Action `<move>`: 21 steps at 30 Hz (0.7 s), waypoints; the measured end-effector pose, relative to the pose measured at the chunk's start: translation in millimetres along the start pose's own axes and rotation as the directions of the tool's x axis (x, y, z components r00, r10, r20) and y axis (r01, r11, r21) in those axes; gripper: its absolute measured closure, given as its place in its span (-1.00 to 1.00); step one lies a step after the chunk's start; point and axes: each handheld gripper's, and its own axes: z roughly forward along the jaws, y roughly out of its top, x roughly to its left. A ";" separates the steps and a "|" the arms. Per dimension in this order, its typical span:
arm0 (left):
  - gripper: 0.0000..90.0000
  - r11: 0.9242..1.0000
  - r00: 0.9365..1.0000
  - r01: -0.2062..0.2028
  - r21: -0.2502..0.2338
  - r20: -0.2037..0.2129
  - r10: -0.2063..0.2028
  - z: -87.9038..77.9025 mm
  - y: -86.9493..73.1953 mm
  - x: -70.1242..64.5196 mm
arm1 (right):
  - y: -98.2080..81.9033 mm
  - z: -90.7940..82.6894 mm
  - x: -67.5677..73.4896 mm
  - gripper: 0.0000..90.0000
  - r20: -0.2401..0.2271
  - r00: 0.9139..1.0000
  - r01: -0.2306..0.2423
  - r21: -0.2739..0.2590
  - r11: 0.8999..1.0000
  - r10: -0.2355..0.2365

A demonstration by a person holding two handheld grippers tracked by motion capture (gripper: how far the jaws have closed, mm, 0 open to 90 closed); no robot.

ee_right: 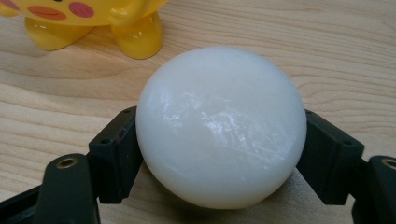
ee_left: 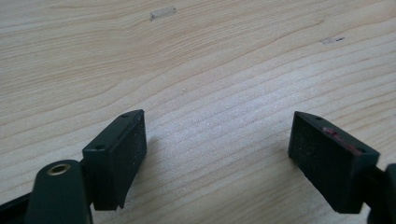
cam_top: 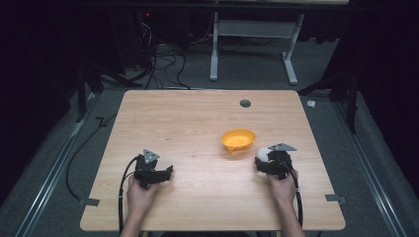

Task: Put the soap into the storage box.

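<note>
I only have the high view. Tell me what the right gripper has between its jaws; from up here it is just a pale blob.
Observer: In the right gripper view, the right gripper is shut on a smooth white ball, one jaw pressed against each side.
Operator: Report the yellow bowl near it.
Observer: Up close, that yellow bowl stands on stubby feet and has a painted face with pink cheeks.
Operator: Now the left gripper.
Observer: The left gripper is open, its jaws wide apart with bare wooden table between them.
</note>
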 end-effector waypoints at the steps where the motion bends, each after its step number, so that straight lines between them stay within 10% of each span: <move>1: -0.56 1.000 1.000 0.000 0.000 0.000 0.000 0.0 0.0 0.0 | 0.1 -0.1 -0.1 -0.46 -0.001 1.000 -0.001 0.002 1.000 0.001; 21: -0.56 1.000 1.000 -0.001 0.000 0.001 0.001 0.0 0.0 0.0 | 2.7 -6.8 1.7 -0.45 -0.026 1.000 0.003 -0.027 1.000 -0.004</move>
